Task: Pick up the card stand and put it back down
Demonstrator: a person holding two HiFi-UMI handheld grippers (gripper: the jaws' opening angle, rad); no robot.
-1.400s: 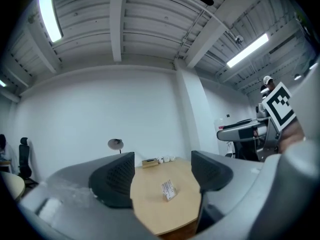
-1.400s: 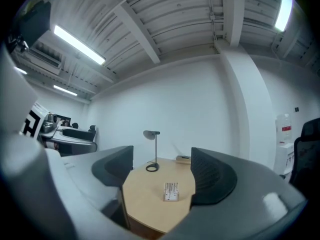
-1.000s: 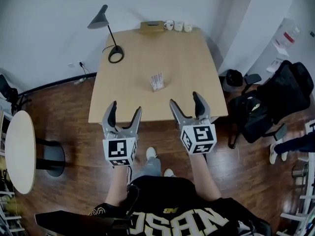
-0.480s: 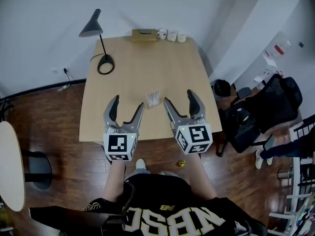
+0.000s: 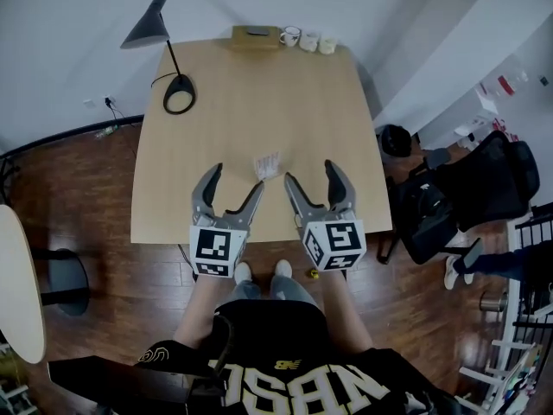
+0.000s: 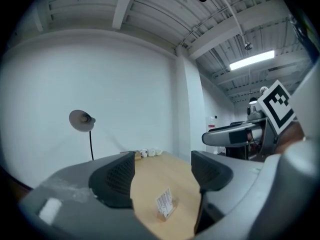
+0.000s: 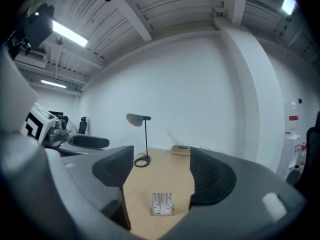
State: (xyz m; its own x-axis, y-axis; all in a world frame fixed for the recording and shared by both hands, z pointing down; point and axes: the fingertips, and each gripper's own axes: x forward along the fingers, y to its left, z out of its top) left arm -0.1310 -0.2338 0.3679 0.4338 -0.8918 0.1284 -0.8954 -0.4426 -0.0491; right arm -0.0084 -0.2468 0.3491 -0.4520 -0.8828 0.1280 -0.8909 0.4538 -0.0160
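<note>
Table [image 5: 259, 85] edge: left tongs [image 5: 235, 178], right tongs [image 5: 311, 172] level, agape.

The print on the card stand [image 7: 162, 204] is too small to read. At the head view's top, three small cups [image 5: 308, 40] on the desk [image 5: 259, 93] show no detail. The left edge cuts off a round table [image 5: 17, 284], and the bottom edge cuts off the person [image 5: 285, 361].

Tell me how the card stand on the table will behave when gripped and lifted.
The card stand looks small against the table, so probably light. It stands upright on a narrow base, so a sideways push may tip it. Its cards look thin and loosely held; they might bend or slip if squeezed.
</note>
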